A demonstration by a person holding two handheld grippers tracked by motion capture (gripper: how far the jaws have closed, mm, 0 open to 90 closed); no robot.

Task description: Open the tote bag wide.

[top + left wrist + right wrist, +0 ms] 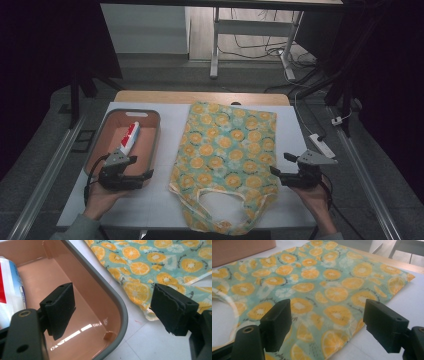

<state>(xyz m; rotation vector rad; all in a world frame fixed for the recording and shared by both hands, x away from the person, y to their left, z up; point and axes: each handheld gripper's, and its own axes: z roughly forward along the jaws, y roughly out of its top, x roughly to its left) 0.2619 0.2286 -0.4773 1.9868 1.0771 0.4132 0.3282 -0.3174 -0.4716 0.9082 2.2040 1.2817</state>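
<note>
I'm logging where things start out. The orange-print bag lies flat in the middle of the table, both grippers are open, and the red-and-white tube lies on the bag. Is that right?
Not quite. The red-and-white tube lies in the pink tray left of the orange-print bag, not on the bag; the high view shows it. The rest holds: the bag lies flat mid-table, and the left gripper and right gripper are both open.

A white surface [160, 200] sits on a wooden tabletop [200, 96]. A white power strip [322, 145] lies on the grey floor [45, 145] beside it. Metal desk legs [215, 45] stand beyond.
</note>
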